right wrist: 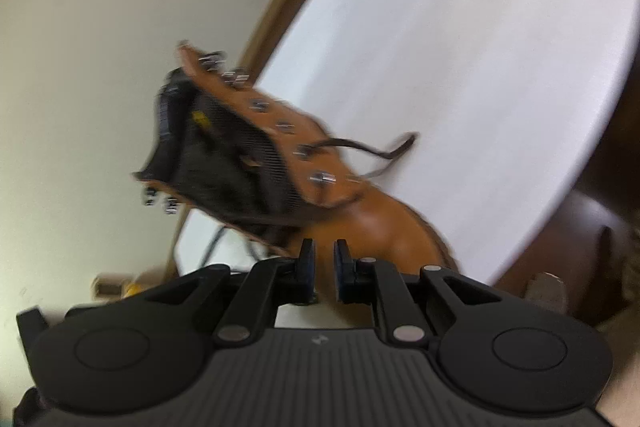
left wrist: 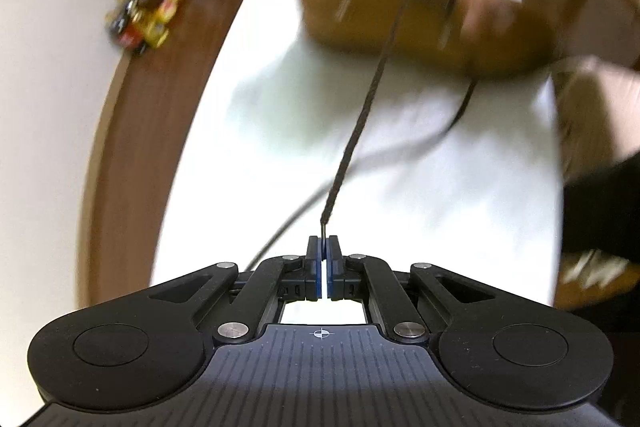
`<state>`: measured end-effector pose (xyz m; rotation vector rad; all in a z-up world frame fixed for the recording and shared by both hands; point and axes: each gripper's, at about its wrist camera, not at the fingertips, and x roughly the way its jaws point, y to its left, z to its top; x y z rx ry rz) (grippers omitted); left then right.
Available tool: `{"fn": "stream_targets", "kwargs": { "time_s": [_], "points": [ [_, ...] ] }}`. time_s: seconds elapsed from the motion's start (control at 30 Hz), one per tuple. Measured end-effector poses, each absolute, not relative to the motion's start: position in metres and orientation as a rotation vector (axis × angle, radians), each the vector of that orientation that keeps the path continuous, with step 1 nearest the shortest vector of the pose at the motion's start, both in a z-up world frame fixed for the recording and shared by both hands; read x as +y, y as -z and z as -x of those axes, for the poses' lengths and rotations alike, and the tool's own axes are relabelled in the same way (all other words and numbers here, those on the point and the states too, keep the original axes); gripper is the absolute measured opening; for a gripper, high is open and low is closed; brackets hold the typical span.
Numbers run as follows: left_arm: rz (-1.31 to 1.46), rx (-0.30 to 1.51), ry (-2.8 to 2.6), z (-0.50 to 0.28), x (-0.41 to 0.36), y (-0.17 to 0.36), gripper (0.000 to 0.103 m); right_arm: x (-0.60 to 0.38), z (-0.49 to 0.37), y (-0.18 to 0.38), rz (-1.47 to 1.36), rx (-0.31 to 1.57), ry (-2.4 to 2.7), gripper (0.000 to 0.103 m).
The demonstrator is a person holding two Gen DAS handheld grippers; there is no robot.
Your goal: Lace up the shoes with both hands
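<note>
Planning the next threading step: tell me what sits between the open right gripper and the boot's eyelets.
Nothing visible. The right gripper has empty jaws just below the brown boot, with clear air up to the eyelets. The lace trails away over the white tabletop.

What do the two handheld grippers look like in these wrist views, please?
Both the left gripper and the right gripper are matte black, with two short fingers faced in blue pads, linkage arms joined by silver pins, two large round housings and a ribbed plate bearing a small white mark at its centre. No cables or sleeves show on them.
</note>
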<state>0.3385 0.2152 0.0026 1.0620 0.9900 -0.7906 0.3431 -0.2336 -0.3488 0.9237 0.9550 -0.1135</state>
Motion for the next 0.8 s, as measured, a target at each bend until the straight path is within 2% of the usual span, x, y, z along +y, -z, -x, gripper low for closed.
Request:
{"fn": "stream_targets", "kwargs": {
  "time_s": [0.2, 0.43, 0.53, 0.63, 0.8],
  "points": [
    [-1.214, 1.038, 0.629, -0.368, 0.276, 0.017, 0.002, -0.216, -0.328, 0.342, -0.878, 0.870, 0.240, 0.013],
    [-1.320, 1.096, 0.560, -0.386, 0.306, 0.033, 0.002, -0.197, -0.335, 0.345, -0.851, 0.818, 0.284, 0.014],
    [-1.268, 1.127, 0.596, -0.388, 0.309, 0.032, 0.002, -0.196, -0.338, 0.352, -0.891, 0.804, 0.275, 0.020],
    [-1.312, 1.113, 0.591, -0.384, 0.310, 0.034, 0.002, -0.197, -0.343, 0.360, -0.959, 0.782, 0.261, 0.020],
    [-1.249, 1.139, 0.584, -0.386, 0.317, 0.028, 0.002, -0.196, -0.351, 0.358, -0.914, 0.766, 0.247, 0.019]
  ]
}}
